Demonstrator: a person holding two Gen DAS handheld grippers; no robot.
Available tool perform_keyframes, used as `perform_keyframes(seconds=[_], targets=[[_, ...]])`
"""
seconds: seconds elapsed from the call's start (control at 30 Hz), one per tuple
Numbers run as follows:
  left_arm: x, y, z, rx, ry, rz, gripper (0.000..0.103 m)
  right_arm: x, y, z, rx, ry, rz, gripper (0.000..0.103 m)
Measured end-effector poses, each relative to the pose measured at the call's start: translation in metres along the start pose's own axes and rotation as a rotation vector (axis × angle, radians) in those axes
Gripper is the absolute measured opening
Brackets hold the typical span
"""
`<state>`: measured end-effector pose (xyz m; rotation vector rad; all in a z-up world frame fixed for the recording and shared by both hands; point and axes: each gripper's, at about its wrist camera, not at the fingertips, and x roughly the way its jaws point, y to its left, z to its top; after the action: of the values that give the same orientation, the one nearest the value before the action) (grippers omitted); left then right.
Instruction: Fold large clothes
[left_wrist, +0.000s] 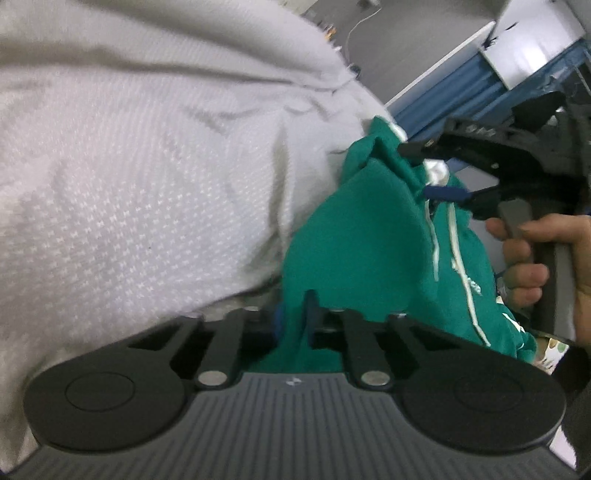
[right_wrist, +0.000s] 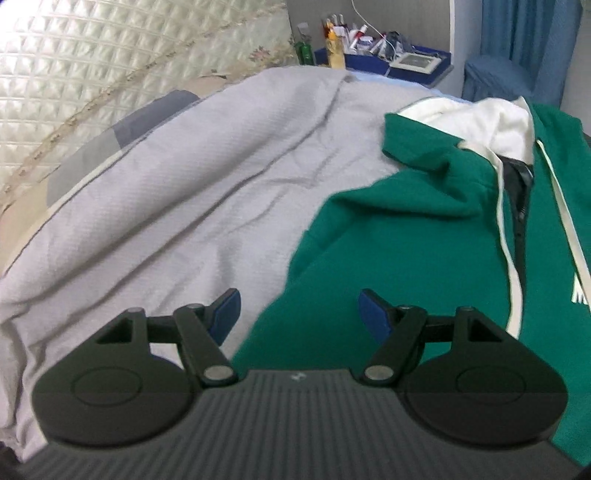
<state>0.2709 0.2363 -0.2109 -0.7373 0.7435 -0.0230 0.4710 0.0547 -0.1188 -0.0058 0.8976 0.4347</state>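
A green hoodie (left_wrist: 362, 251) with a white-lined hood and white drawstrings lies crumpled on the bed. In the left wrist view, my left gripper (left_wrist: 295, 317) is shut on a fold of its green cloth, which bunches between the blue pads. My right gripper (left_wrist: 421, 170) shows at the far end of the hoodie near the hood, jaws apart, with a hand (left_wrist: 535, 258) on its handle. In the right wrist view, the right gripper (right_wrist: 299, 314) is open above the edge of the hoodie (right_wrist: 406, 240), nothing pinched. The white hood lining (right_wrist: 480, 114) lies at the top right.
A pale grey textured bedspread (right_wrist: 203, 184) covers the bed. A quilted headboard (right_wrist: 92, 55) rises at the left. A bedside table (right_wrist: 399, 62) with bottles and small items stands at the back. Blue curtains (right_wrist: 524, 44) hang behind it.
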Motion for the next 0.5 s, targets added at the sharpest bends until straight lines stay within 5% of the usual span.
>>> perform_keyframes(seconds=[0.17, 0.27, 0.5], targets=[[-0.026, -0.04, -0.021, 0.113, -0.091, -0.144, 0.005, -0.014, 0.007, 0.009, -0.071, -0.002, -0.018, 0.073], [-0.023, -0.057, -0.033, 0.131, -0.07, -0.252, 0.005, -0.025, 0.018, 0.024, -0.103, -0.022, 0.001, 0.073], [-0.013, -0.073, -0.052, 0.143, 0.014, -0.396, 0.004, 0.011, 0.065, 0.032, -0.218, 0.175, 0.033, 0.071]])
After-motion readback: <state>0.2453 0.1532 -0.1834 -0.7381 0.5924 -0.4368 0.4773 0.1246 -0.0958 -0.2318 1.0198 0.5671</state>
